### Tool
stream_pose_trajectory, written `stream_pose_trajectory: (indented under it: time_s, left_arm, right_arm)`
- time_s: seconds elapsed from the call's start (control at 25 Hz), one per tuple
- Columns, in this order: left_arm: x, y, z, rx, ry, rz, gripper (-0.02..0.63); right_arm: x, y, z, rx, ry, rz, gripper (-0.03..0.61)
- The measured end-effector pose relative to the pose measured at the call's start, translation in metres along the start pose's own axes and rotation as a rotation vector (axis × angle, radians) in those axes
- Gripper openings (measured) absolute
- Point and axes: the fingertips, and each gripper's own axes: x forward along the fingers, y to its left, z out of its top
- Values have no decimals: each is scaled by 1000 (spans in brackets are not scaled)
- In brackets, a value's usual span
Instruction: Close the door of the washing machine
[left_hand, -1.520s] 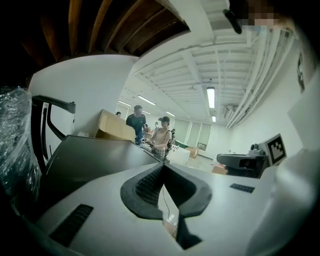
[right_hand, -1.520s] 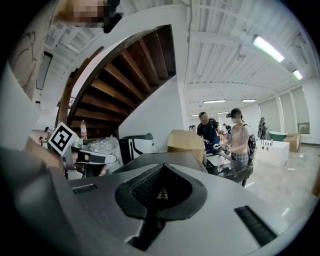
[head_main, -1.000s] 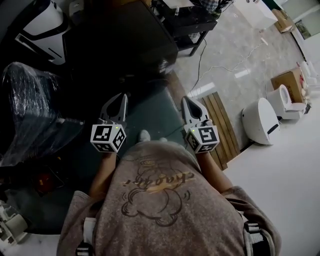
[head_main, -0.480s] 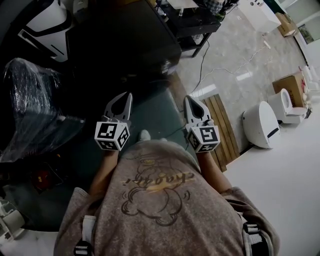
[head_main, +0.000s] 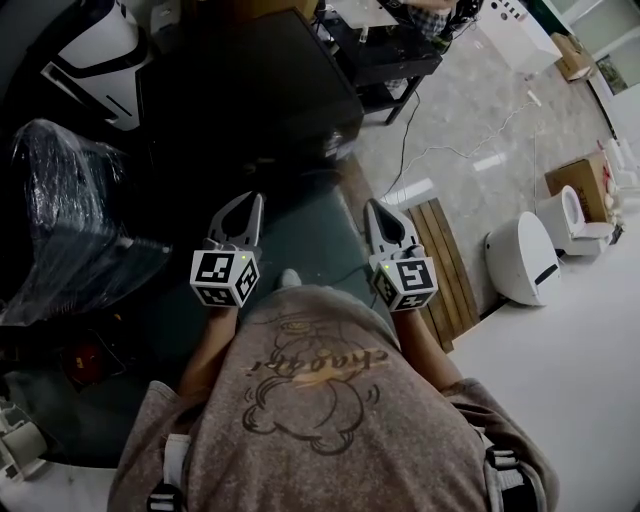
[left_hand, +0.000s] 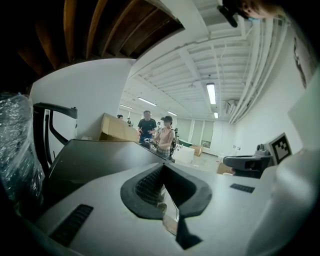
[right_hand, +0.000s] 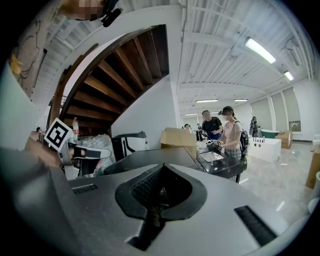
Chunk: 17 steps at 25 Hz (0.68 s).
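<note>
A dark box-shaped machine with a flat black top stands on the floor in front of me; I take it for the washing machine, and no door shows on it. My left gripper and right gripper are held side by side at chest height and point at the machine, well short of it. Both are shut with nothing between the jaws. The left gripper view has its jaw tips meeting in front of the dark top. In the right gripper view the jaw tips also meet before that dark top.
A plastic-wrapped bulky object sits at my left, with a white appliance behind it. A wooden pallet, a white toilet and a cardboard box are at the right. A black table and two people are beyond.
Both grippers have drifted slightly and stayed shut; the head view has shifted a little. Nothing was taken hold of.
</note>
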Motion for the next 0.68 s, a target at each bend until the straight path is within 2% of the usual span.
stream_pose_trajectory:
  time_s: [0.68]
  left_arm:
    - [-3, 3, 1, -12, 3, 2, 2]
  right_arm:
    - [2, -1, -3, 15, -1, 3, -6]
